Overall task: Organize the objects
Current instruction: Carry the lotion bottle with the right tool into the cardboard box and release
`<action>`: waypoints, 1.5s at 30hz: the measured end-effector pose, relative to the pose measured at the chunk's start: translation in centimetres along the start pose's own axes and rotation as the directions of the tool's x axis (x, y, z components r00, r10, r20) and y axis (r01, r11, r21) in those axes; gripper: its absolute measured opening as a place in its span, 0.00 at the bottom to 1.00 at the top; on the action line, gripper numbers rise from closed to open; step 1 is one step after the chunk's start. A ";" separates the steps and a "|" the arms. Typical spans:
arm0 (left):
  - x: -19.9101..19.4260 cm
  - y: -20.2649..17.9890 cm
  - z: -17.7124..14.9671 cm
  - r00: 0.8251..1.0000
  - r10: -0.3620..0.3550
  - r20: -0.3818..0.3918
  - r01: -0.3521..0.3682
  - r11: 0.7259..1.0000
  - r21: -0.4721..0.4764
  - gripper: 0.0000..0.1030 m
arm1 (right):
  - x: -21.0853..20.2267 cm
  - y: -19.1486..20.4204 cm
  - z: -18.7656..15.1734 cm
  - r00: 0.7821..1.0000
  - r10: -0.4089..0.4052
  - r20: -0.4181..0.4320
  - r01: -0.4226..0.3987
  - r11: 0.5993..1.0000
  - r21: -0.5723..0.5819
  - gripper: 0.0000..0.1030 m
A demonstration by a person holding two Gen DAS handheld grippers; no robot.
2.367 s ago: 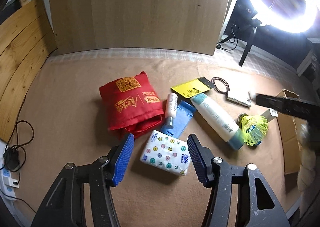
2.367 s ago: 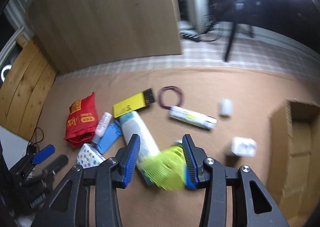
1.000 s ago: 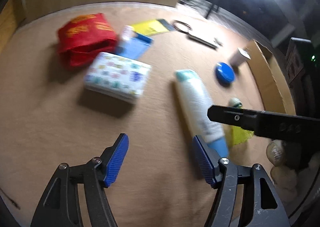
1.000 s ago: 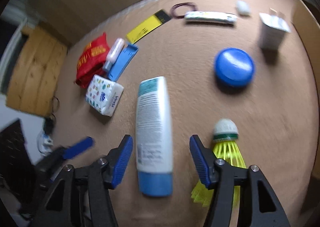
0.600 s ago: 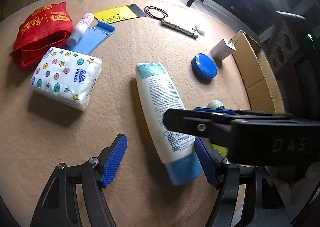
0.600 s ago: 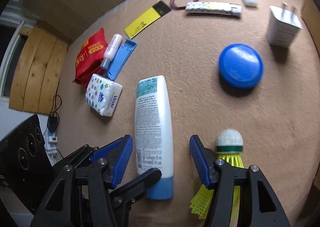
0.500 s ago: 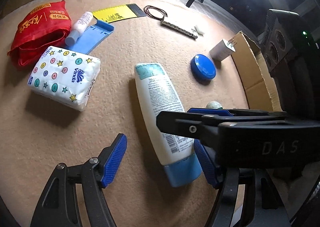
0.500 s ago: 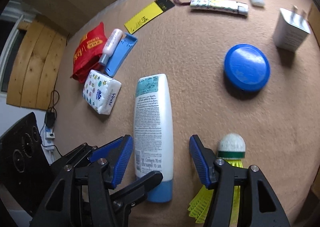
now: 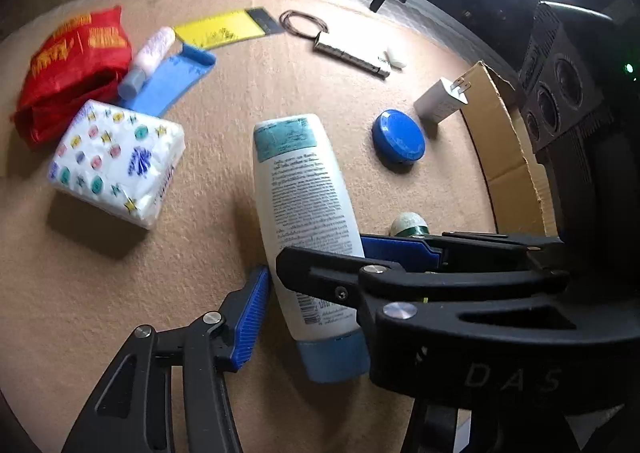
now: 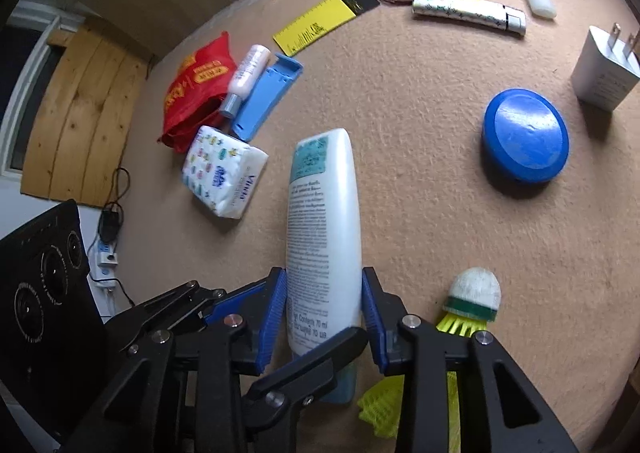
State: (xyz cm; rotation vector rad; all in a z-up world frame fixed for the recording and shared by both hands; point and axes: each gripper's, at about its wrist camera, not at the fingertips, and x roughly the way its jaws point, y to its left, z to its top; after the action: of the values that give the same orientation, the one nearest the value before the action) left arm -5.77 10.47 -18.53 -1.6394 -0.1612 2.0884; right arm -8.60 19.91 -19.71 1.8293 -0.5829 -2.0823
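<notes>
Now the right gripper (image 10: 324, 319) has its fingers pressed on both sides of the bottle (image 10: 324, 237), which lies on the table (image 10: 440, 181) beside a shuttlecock (image 10: 472, 303). Whether the left gripper (image 9: 316, 305) has its fingers clamped on the bottle cannot be told; one is hidden.

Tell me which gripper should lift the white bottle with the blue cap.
Right gripper: its blue pads flank the white bottle with the blue cap on both sides. The left gripper's far finger is hidden.

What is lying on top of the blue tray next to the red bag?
A small pale bottle with a grey cap lies along the blue tray, against the red bag. The tray surface beneath the bottle is hidden.
</notes>
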 end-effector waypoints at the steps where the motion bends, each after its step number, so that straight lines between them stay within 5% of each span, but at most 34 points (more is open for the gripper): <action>1: -0.4 -0.4 0.1 1.000 0.014 0.010 -0.014 1.000 0.014 0.54 | -0.4 0.1 -0.1 1.000 0.006 0.013 -0.006 1.000 -0.002 0.33; 19: -5.5 -10.0 5.4 0.990 0.003 0.139 -0.028 0.983 0.181 0.53 | -12.2 -2.3 2.1 0.967 0.087 0.240 -0.090 0.996 0.000 0.32; 36: 4.3 -27.7 7.4 0.993 -0.115 0.030 0.097 0.930 0.355 0.53 | -21.1 -17.7 -1.5 0.938 -0.081 0.336 0.010 0.978 0.208 0.32; 45: 8.2 -31.8 6.8 0.996 -0.084 -0.027 0.088 0.922 0.377 0.53 | -20.8 -23.1 -3.1 0.945 -0.099 0.311 0.009 0.961 0.277 0.32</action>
State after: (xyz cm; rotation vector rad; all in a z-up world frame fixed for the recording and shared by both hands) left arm -4.22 43.34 -11.94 -1.3828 0.1639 1.9008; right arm -1.83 49.73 -13.43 1.6592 -0.9539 -2.4668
